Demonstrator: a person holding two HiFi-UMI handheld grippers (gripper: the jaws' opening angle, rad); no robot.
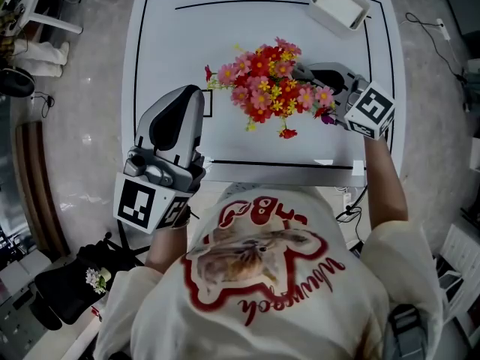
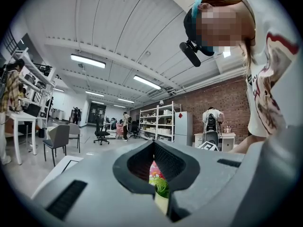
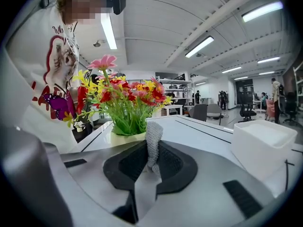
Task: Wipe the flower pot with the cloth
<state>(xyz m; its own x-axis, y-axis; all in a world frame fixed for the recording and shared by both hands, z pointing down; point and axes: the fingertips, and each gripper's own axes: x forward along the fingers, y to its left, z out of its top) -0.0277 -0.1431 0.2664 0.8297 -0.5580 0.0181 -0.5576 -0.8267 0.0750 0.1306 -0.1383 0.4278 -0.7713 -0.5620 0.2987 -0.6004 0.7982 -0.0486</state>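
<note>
left gripper (image 1: 184,96): clenched, tips together, nothing in it. Sits level over the near-left part of the table (image 1: 172,36), apart from the flowers.
right gripper (image 1: 301,72): grasping the cloth (image 3: 153,138). A grey mesh strip stands up out of the jaw tips. Tips point left, tucked under the right side of the blossoms.
flower pot (image 3: 125,137): cream. On the table around mid-width, towards the near edge. Hidden under the blooms from the head view; only a strip of its rim shows in the right gripper view.
flowers (image 1: 266,85): red, pink and yellow on green stems, upright in the pot.
cloth vs pot: cloth is right in front of the rim. Can't tell if they touch.
tray (image 1: 339,4): white, far right corner of the table, well away from the pot.
</note>
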